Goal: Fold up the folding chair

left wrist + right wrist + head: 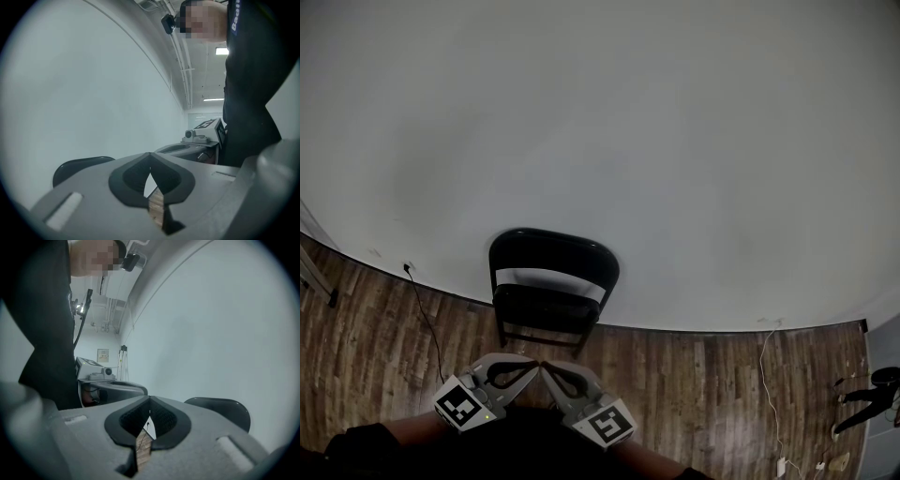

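Though near the unfolded folding chair [548, 291], left tool [533, 367] and right tool [547, 367] each fully narrow, empty.

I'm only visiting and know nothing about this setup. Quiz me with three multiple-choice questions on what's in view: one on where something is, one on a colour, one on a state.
1. Where does the folding chair stand?
A) against the white wall
B) on a table
C) on top of a box

2. What colour is the folding chair?
A) red
B) white
C) black

3. How do the jaws of the left gripper and right gripper stand?
A) both wide apart
B) both together, holding nothing
C) both clamped on the chair

Answers: 1 A, its back is right by the wall in the head view. 2 C, frame and seat are black. 3 B, each gripper view shows the jaw tips meeting with nothing between them.
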Demonstrator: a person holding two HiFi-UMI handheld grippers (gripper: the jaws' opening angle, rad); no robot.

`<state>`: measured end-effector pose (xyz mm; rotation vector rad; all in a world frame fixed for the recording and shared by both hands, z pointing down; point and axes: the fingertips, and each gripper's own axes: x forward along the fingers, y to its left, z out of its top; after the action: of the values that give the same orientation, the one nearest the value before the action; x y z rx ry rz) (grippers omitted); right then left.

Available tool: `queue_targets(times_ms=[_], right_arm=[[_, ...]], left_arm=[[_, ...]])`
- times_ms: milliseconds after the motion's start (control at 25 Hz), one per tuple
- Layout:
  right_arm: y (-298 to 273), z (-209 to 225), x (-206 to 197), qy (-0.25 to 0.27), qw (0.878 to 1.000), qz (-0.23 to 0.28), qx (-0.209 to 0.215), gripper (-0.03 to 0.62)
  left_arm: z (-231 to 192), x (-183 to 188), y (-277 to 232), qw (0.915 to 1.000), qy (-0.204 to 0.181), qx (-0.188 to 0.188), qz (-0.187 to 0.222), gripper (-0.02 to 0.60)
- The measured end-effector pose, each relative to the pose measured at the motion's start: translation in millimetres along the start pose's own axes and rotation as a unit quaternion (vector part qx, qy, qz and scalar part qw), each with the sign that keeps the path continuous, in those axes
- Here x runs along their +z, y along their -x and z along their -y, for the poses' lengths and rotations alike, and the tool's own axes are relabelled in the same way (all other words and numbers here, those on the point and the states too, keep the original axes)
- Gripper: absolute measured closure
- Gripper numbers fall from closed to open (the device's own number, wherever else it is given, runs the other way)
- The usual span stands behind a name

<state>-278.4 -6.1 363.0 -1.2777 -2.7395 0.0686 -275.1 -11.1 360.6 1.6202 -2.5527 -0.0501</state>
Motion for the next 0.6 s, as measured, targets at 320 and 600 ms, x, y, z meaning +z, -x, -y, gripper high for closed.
queue_targets(times_ms=[320, 600], right_arm=[[-2.2, 4.1, -5.2, -0.001, 1.000, -0.003, 0.001, 0.592], [-7.2, 8.0, -2.5, 0.003, 1.000, -0.004, -0.001, 0.592]], left_arm=[[-4.0, -1.1, -2.2, 1.0000, -0.004, -0.002, -0.004, 0.581], [-9.9, 0.1, -3.9, 0.9998, -0.013, -0.003, -0.011, 0.581]])
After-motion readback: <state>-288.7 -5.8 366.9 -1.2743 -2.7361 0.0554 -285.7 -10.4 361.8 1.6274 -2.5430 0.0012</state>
